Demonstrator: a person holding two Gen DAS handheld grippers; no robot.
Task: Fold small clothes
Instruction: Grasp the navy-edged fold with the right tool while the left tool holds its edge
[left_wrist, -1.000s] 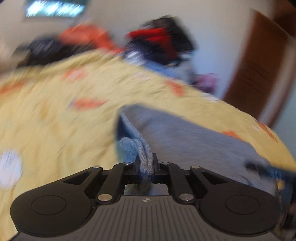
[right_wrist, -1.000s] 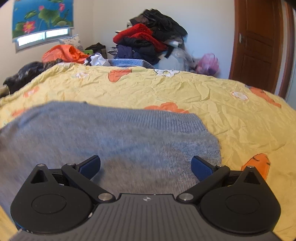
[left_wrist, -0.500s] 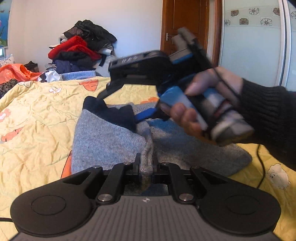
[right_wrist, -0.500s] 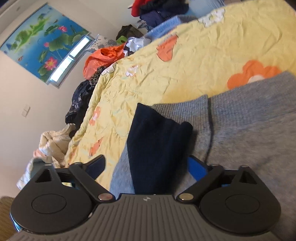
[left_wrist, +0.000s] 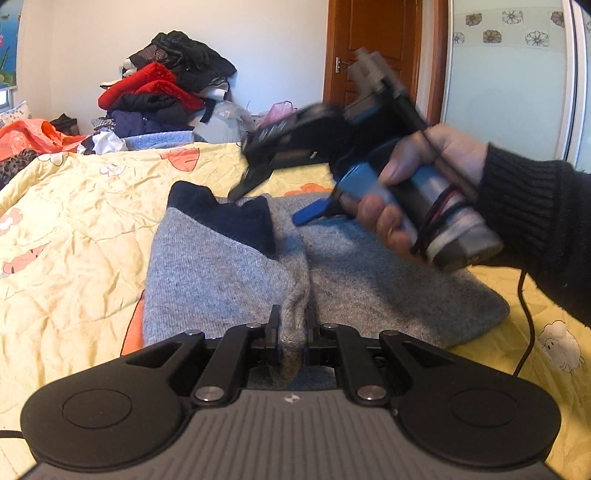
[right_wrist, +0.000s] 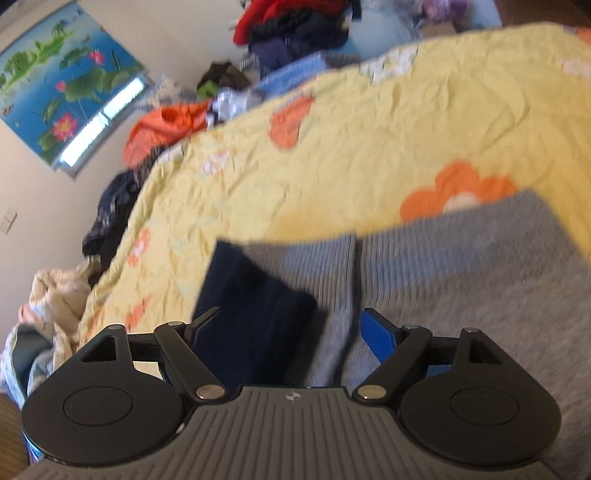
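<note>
A grey knit sweater with a dark navy cuff lies on the yellow flowered bedspread. A sleeve is folded across its body. My left gripper is shut on a bunched grey fold at the near edge. My right gripper, held in a hand, hovers open just above the sweater beside the navy cuff. In the right wrist view the right gripper is open, its fingers either side of the navy cuff and the grey sweater.
A heap of red, black and blue clothes is piled at the far side of the bed. Orange cloth lies at the far left. A wooden door stands behind. A black cable runs over the bedspread at right.
The left gripper has kept its hold on the grey fold. The right gripper has moved a little to the right and up over the sweater, and stays open.
</note>
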